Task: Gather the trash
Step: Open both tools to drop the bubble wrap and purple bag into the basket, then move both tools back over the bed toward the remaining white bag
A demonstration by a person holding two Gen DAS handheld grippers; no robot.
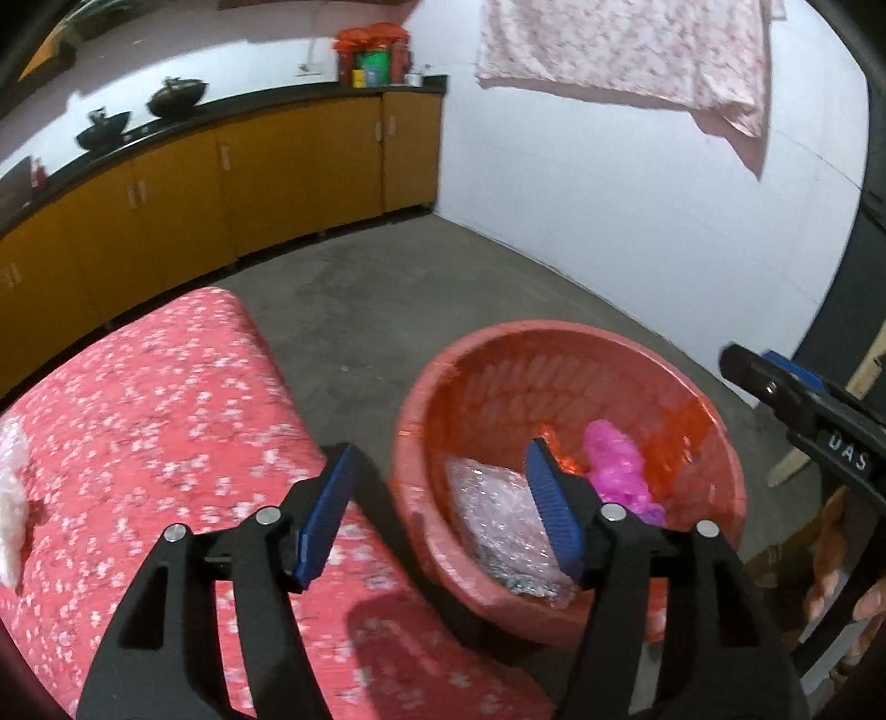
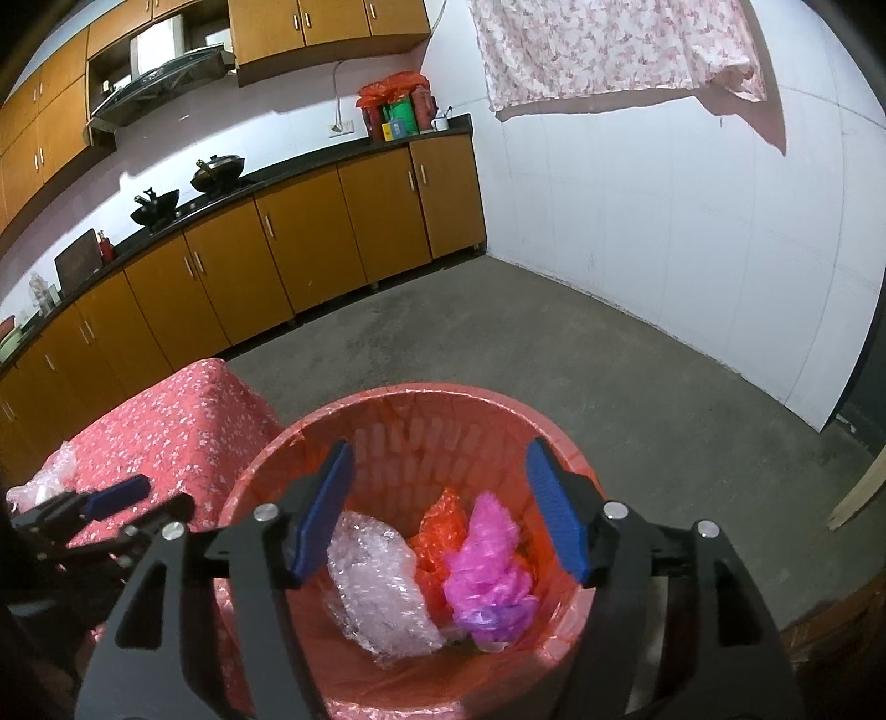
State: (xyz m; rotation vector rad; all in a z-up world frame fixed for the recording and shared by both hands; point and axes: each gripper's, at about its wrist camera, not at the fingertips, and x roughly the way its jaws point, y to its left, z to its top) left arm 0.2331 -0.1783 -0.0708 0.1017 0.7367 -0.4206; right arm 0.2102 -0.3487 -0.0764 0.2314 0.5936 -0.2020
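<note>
A red plastic bin (image 2: 421, 404) lined with a red bag stands on the floor beside a low table under a red flowered cloth (image 2: 166, 432). In it lie a clear bubble wrap piece (image 2: 376, 587), an orange wrapper (image 2: 443, 526) and a pink plastic bag (image 2: 493, 565). My right gripper (image 2: 437, 509) is open and empty above the bin. My left gripper (image 1: 437, 515) is open and empty over the gap between the table (image 1: 155, 421) and the bin (image 1: 554, 343). A clear plastic piece (image 1: 11, 498) lies at the table's left edge; it also shows in the right wrist view (image 2: 39, 482).
Orange kitchen cabinets (image 2: 288, 243) with a black counter line the far wall, with woks (image 2: 216, 169) on top. A white wall (image 2: 664, 232) with a hanging pink cloth (image 2: 609, 44) is on the right. Grey concrete floor (image 2: 498, 332) lies beyond the bin.
</note>
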